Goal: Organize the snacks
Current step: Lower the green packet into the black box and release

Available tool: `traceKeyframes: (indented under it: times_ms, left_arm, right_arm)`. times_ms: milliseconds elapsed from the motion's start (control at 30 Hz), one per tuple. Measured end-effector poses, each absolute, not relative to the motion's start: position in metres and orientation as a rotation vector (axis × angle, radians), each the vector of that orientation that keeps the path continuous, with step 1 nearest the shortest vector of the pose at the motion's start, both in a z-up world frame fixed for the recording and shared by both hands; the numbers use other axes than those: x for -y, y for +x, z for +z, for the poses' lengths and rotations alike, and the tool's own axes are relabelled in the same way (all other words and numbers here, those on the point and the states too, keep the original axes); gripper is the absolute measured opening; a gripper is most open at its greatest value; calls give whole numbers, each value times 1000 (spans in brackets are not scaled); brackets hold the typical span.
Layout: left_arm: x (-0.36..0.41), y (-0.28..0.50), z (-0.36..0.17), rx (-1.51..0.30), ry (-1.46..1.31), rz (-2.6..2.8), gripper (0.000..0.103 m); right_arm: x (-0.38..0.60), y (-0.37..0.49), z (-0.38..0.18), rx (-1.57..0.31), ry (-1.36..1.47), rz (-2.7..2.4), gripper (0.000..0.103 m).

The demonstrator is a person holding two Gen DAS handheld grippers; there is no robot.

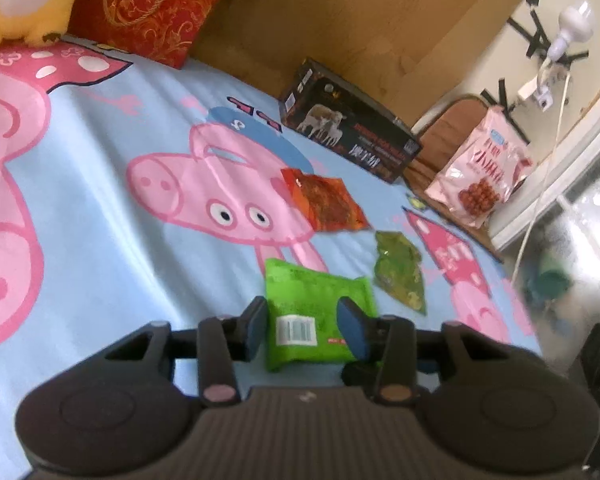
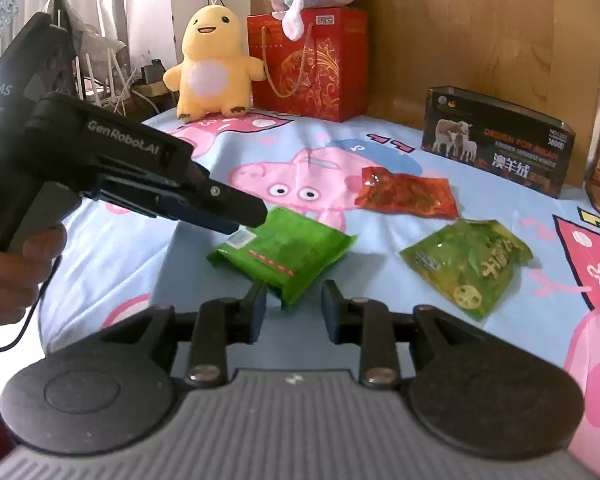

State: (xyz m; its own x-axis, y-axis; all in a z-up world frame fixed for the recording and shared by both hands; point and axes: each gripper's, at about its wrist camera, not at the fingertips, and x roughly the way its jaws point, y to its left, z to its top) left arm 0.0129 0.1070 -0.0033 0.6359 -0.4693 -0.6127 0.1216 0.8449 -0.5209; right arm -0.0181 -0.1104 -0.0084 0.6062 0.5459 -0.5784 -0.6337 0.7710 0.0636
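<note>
The blue bedsheet with the pink pig print filled most of both views, and at its far side the dark carton stood at the upper right of my right wrist view, with the red gift bag and the yellow plush toy in the upper middle. On the sheet lay three snack packets: the bright green packet in the centre, the red packet further up and to the right, and the yellow-green packet at the right. A pink bag was leaning at the right edge of my left wrist view. My left gripper was the nearer one to the bright green packet: its fingers were apart, one on each side of the barcode end, and not yet closed on it. The long axis of the packet ran away from this gripper, toward the upper part of the frame, so I judged a simple closing would catch it across its width. My right gripper was also spread apart and held nothing, just below the near corner of the packet.
</note>
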Motion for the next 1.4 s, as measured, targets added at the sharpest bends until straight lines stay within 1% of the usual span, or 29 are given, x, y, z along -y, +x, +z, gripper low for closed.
traceKeyframes:
  times_ms: [200, 400, 567, 800, 867, 933, 967, 1000, 1033, 1133, 1267, 1333, 1400]
  left_arm:
    - [-108, 19, 8, -814, -474, -379, 29]
    - [-89, 56, 46, -747, -400, -427, 28]
    - [-64, 115, 78, -679, -338, -452, 28]
    - [-32, 219, 98, -641, -308, -451, 29]
    - [-18, 253, 102, -632, -294, -446, 31]
    - [-3, 284, 100, -642, -287, -455, 34]
    - [6, 299, 96, -654, -273, -472, 39]
    - [15, 312, 91, -672, -256, -485, 45]
    - [21, 321, 85, -689, -242, -474, 45]
    - [19, 318, 73, -701, -262, -471, 45]
    - [-10, 282, 72, -703, -276, -488, 45]
    - [-31, 253, 73, -707, -271, -474, 45]
    - [-56, 222, 67, -733, -298, -464, 45]
  right_arm:
    - [100, -16, -7, -588, -179, 679, 32]
    - [117, -3, 13, -526, -138, 661, 30]
    - [130, 36, 37, -461, -103, 594, 30]
    - [157, 127, 63, -388, -63, 496, 30]
    - [163, 162, 67, -391, -45, 480, 31]
    - [169, 191, 67, -380, -41, 435, 35]
    - [171, 205, 65, -379, -51, 394, 36]
    - [175, 218, 62, -391, -62, 355, 40]
    - [181, 229, 59, -408, -64, 314, 46]
    - [209, 239, 52, -440, 16, 246, 48]
    - [235, 211, 50, -442, 101, 290, 50]
    - [237, 196, 46, -486, 125, 380, 50]
    - [232, 185, 37, -574, 144, 511, 50]
